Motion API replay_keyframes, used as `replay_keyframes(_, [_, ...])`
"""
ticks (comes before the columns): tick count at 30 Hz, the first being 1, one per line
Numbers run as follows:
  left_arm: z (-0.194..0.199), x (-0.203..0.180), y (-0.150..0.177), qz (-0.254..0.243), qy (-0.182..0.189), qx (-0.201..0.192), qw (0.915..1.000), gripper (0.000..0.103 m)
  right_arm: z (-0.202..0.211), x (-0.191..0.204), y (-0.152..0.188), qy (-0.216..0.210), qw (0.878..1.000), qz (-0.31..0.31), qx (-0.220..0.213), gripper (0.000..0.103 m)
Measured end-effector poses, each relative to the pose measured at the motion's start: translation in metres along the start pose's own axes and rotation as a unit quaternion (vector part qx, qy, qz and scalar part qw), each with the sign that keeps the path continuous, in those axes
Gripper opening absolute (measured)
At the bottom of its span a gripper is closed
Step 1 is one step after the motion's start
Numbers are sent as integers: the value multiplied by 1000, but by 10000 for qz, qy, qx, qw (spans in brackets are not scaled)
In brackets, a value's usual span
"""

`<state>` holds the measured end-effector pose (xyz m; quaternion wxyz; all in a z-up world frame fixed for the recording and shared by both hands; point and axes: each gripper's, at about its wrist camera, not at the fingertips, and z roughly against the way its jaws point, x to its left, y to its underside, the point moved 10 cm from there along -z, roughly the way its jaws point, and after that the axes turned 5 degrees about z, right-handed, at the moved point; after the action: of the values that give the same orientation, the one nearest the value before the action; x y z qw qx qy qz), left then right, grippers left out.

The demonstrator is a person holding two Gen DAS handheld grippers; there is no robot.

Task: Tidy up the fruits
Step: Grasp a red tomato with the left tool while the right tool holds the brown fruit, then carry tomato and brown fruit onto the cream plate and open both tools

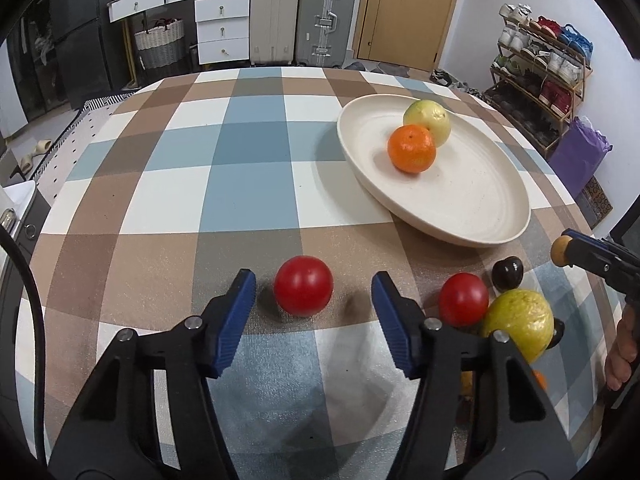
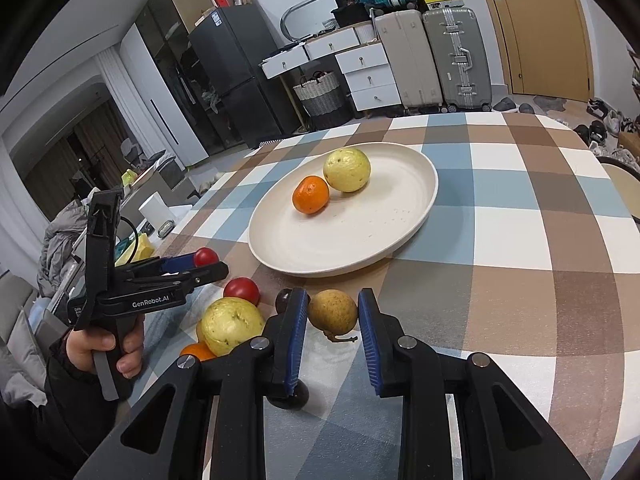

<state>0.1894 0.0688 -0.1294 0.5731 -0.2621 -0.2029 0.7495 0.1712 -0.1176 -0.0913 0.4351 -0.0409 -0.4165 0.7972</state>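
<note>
A cream plate [image 1: 472,216] [image 2: 320,248] holds an orange [image 1: 411,149] [image 2: 311,194] and a yellow-green guava [image 1: 427,122] [image 2: 347,169]. My left gripper [image 1: 313,292] is open, its jaws either side of a red tomato [image 1: 303,291] [image 2: 206,256] on the table. My right gripper [image 2: 333,312] is open around a small brown fruit [image 2: 333,312], jaws close to it but apart; the fruit rests on the table. Beside them lie a second tomato [image 1: 463,299] [image 2: 241,289], a large guava [image 1: 518,320] [image 2: 231,325], a dark plum [image 1: 507,273] and a partly hidden orange [image 2: 196,351].
The table has a checked cloth [image 1: 248,184]. Another dark plum [image 2: 294,396] lies under my right gripper's left finger. The left gripper's body and the hand holding it [image 2: 120,304] sit left in the right wrist view. Suitcases, drawers and a shoe rack stand beyond the table.
</note>
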Motion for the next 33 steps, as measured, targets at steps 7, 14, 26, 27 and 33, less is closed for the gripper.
replay_keyframes(7, [1,-3,-1,-56,41,-13,10000,26,0,0,0,10,10000,11,6,27])
replay_keyframes(14, [8,-9,-5,-86,180,-132,9997,26,1,0,-1,49,10000,28,-13,27])
replay_keyframes(26, [35,-42,-25,-324,409,-585,9969,26,4,1,-23,136,9996,155,-185,27])
replay_keyframes(27, [37,-45,-27,-352,400,-617,9967,26,4,2,-26,132,9995,184,-199,27])
replay_keyframes(33, [41,-56,-40,-389,340,-760,9958,26,-1,6,-41,118,9991,283,-279,27])
